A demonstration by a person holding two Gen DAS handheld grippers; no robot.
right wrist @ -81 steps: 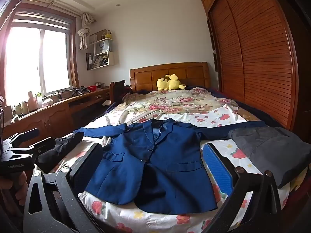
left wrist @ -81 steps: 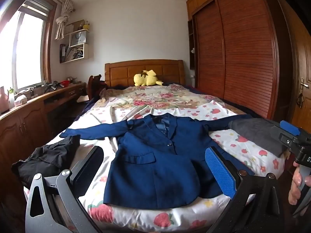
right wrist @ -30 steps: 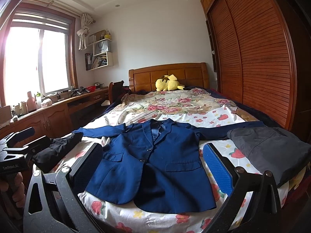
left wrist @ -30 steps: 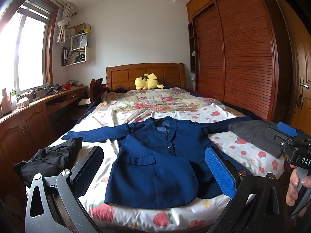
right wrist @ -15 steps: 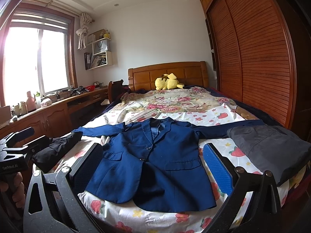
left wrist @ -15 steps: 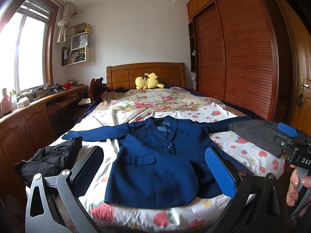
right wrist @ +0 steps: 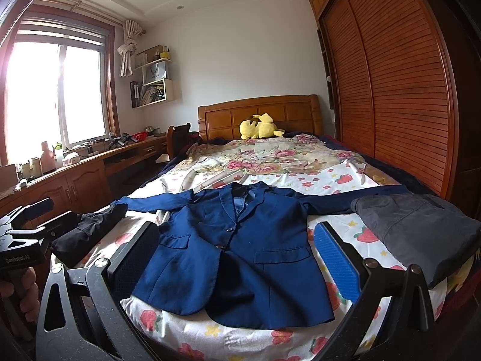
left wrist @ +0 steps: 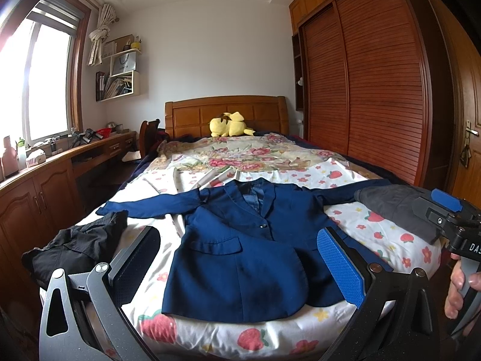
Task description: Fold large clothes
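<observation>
A navy blue blazer (left wrist: 240, 249) (right wrist: 240, 246) lies face up on the bed, buttoned, both sleeves spread out to the sides. My left gripper (left wrist: 240, 267) hovers open at the foot of the bed, short of the blazer's hem, with nothing between its fingers. The right gripper (right wrist: 237, 264) is open too, held in front of the hem and empty. It also shows at the right edge of the left wrist view, a hand on its handle. The blazer's right sleeve end is hidden under a grey garment.
A folded grey garment (right wrist: 418, 228) rests on the bed's right corner and a crumpled black garment (left wrist: 78, 246) on the left corner. A yellow plush toy (left wrist: 230, 124) sits by the headboard. A wooden wardrobe (left wrist: 375, 90) flanks the right, a desk counter (left wrist: 42, 180) the left.
Both grippers have drifted only slightly; the view shifted a little. The blazer and the other garments have not moved.
</observation>
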